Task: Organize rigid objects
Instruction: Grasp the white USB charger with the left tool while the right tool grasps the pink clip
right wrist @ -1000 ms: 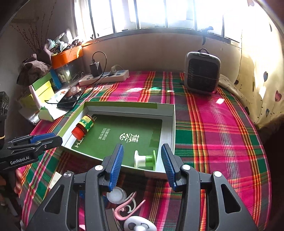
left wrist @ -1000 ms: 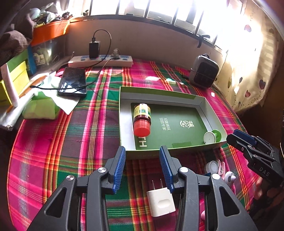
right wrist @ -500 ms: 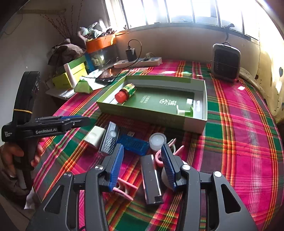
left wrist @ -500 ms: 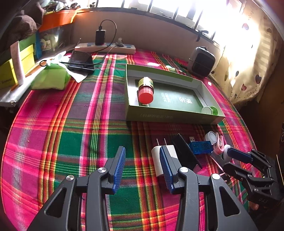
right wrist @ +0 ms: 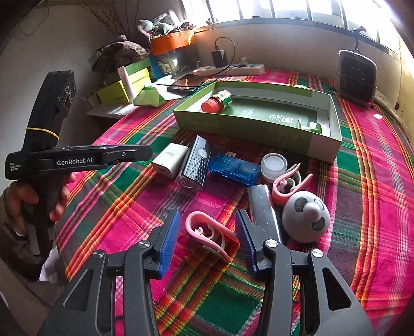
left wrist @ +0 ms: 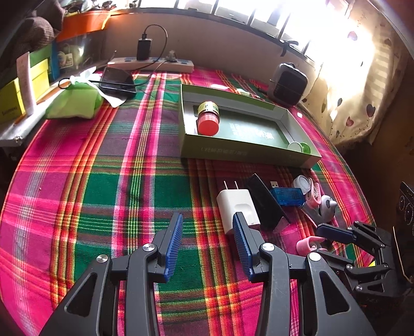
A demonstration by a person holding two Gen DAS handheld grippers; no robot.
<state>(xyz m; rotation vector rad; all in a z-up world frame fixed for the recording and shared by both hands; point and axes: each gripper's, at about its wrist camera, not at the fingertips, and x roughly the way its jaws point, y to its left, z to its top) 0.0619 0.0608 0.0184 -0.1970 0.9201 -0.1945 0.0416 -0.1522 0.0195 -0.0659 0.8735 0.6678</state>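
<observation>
A lived-in room of a home: a plaid tablecloth (left wrist: pixel 108 181) covers the table below a barred window (right wrist: pixel 284 10) with a heart-print curtain (left wrist: pixel 362 98). A power strip (left wrist: pixel 152 64), charging phone (left wrist: pixel 117 81), small heater (right wrist: pixel 357 75) and tissue pack (left wrist: pixel 73 103) lie about.

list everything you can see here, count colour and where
box: 1, green, mid-cloth
bottle: 1, red cap, lying in box
spool: 1, white-green, box corner
charger: 1, white, before box
USB module: 1, blue, before box
clips: 2, pink, near right gripper
panda toy: 1, grey, right of clips
heater: 1, grey, by window
power strip: 1, white, far edge
left gripper: open
right gripper: open, around one clip
</observation>
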